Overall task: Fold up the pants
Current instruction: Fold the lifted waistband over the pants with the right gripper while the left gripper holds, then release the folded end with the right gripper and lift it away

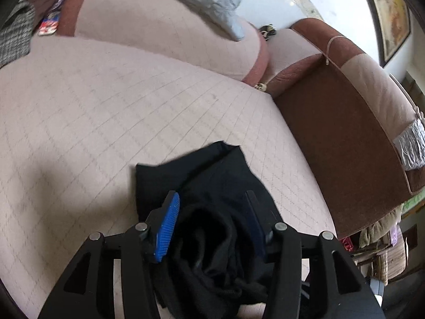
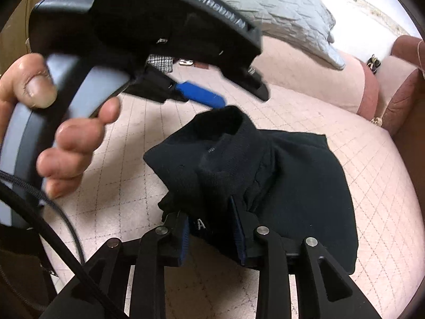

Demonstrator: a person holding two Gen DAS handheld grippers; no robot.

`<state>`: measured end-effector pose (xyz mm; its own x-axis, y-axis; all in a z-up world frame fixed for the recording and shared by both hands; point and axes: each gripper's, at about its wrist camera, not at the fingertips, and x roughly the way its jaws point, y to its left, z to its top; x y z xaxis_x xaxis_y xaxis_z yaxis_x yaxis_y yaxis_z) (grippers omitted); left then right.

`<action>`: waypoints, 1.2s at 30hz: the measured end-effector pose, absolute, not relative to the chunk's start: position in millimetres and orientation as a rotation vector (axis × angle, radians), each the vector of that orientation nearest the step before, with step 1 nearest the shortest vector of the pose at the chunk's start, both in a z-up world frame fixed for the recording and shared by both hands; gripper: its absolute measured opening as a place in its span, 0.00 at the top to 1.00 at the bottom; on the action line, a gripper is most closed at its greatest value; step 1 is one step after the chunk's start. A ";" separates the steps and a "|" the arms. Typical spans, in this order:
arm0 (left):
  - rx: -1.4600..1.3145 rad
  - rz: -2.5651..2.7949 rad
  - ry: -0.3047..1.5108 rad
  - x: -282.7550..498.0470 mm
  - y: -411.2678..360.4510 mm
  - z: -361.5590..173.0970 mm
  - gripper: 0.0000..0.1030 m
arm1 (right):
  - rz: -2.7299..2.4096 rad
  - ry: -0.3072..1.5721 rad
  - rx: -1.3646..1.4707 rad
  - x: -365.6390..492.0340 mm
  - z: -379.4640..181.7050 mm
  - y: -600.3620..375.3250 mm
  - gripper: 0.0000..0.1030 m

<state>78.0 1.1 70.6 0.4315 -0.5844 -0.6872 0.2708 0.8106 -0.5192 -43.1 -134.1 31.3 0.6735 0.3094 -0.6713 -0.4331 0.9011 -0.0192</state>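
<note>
Wide pale-pink quilted sofa seat [image 1: 111, 111], stitched in a diamond grid, filling both views; brown padded armrest [image 1: 345, 138] along one side. Crumpled grey quilted blanket [image 2: 287, 13] draped over the backrest. Black fabric pants [image 2: 279, 175], bunched and partly folded, lying on the seat, one edge lifted. Left gripper [image 1: 212, 212] with blue-ribbed pads parted, black cloth between them, not visibly pinched. Right gripper [image 2: 212, 228] slightly apart, cloth bunched between; grip on it impossible to tell. Bare hand [image 2: 61, 122] around the left gripper's grey handle.
</note>
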 end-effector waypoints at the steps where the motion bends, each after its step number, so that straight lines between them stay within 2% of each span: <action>1: -0.360 -0.539 0.996 75.7 3.3 69.7 0.53 | 0.411 0.708 -0.184 -45.3 31.0 -133.8 0.62; 3: -0.367 -0.538 1.002 71.0 6.2 69.8 0.52 | 0.391 0.674 -0.187 -50.4 30.8 -133.3 0.60; 5: -0.383 -0.554 1.001 66.9 7.6 71.1 0.49 | 0.368 0.637 -0.214 -56.7 30.7 -129.9 0.53; 6: -0.396 -0.559 1.004 66.7 7.2 71.3 0.46 | 0.350 0.610 -0.254 -61.7 30.3 -125.6 0.42; 7: -0.408 -0.563 1.012 67.1 6.3 70.8 0.45 | 0.341 0.573 -0.285 -67.9 31.0 -122.1 0.20; 9: -0.443 -0.575 1.041 69.7 5.7 67.7 0.44 | 0.297 0.459 -0.365 -84.7 33.3 -114.2 0.12; 11: -0.456 -0.576 1.045 69.8 5.6 67.2 0.44 | 0.266 0.373 -0.475 -99.0 34.3 -103.4 0.12; 15: -0.431 -0.572 1.082 66.6 -3.2 66.4 0.44 | 0.245 0.327 -0.536 -113.7 34.4 -99.0 0.12; 20: -0.303 -0.464 1.171 75.0 -27.7 54.4 0.44 | 0.237 0.396 -0.470 -111.9 27.2 -112.7 0.12; 21: -0.267 -0.427 1.184 79.7 -33.5 49.5 0.59 | 0.229 0.411 -0.459 -112.4 25.8 -114.6 0.13; 23: -0.233 -0.385 1.182 86.5 -37.3 44.1 0.80 | 0.207 0.435 -0.445 -110.5 23.4 -120.7 0.13; 27: -0.345 -0.382 1.121 92.6 -13.4 50.7 0.84 | 0.166 0.439 -0.388 -111.7 28.5 -136.3 0.14; 31: -0.427 -0.390 1.083 100.0 11.2 55.5 0.84 | 0.147 0.487 -0.299 -104.2 29.8 -150.1 0.21; 36: -0.438 -0.386 1.081 99.1 23.4 43.4 0.84 | 0.126 0.517 -0.262 -96.8 28.5 -161.5 0.21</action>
<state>99.1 23.4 43.4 0.4200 -0.5041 -0.7546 0.0876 0.8502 -0.5192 -96.8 -161.5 28.5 0.8627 0.0529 -0.5030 -0.1844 0.9590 -0.2153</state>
